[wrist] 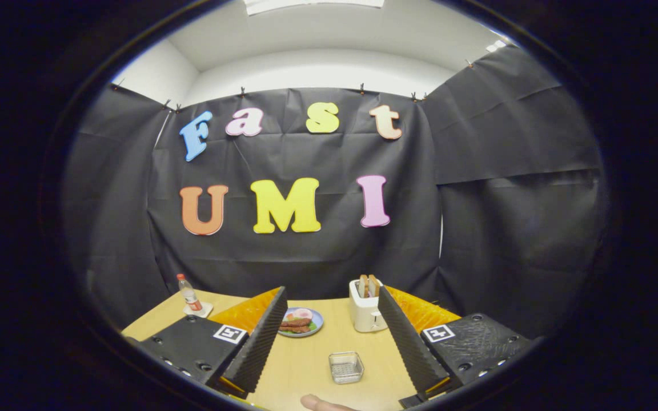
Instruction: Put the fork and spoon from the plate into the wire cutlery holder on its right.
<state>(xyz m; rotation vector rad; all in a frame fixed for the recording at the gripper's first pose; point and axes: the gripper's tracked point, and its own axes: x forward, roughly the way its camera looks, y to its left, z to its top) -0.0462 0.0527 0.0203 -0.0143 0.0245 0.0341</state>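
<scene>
claw (329,342) open, wire cutlery holder (346,367) between fingers

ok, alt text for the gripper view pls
The gripper is open above a wooden table, with a wire cutlery holder between its fingers. Beyond sit a plate of food, a toaster holding bread and a bottle; a fingertip shows nearest the camera.
</scene>
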